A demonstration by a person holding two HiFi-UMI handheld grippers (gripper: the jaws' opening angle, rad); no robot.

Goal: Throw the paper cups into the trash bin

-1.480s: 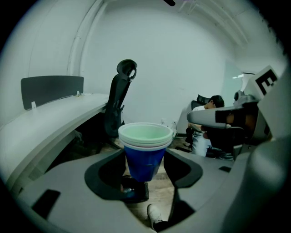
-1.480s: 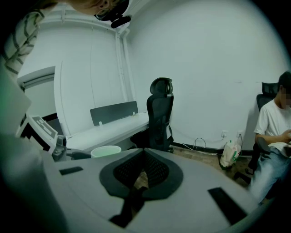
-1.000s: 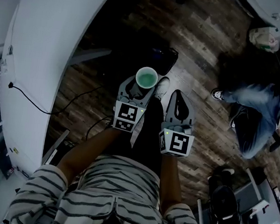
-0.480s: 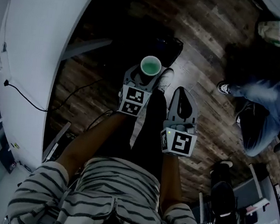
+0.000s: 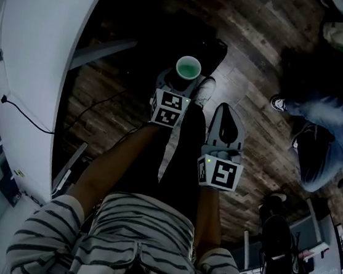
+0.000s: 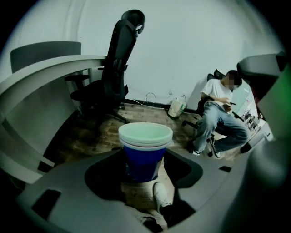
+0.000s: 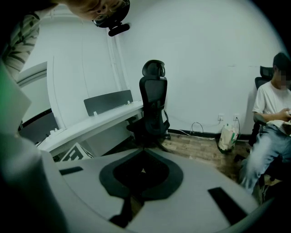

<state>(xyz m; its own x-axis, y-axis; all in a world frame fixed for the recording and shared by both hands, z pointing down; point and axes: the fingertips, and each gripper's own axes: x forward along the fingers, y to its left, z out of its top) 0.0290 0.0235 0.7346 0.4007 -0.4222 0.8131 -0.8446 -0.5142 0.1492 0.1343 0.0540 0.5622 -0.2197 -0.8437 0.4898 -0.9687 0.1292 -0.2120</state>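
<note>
Blue nested paper cups (image 6: 144, 154), two rims showing, in left tongs (image 5: 185, 74)

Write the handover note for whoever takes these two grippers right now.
Left gripper: shut on the paper cups, a nested blue stack held upright above the wooden floor.
Right gripper: shut, nothing in it, held beside the left.
Done: cups are picked up.
Left: no trash bin can be made out in any view, so find it, carry the cups over and drop them in.
</note>
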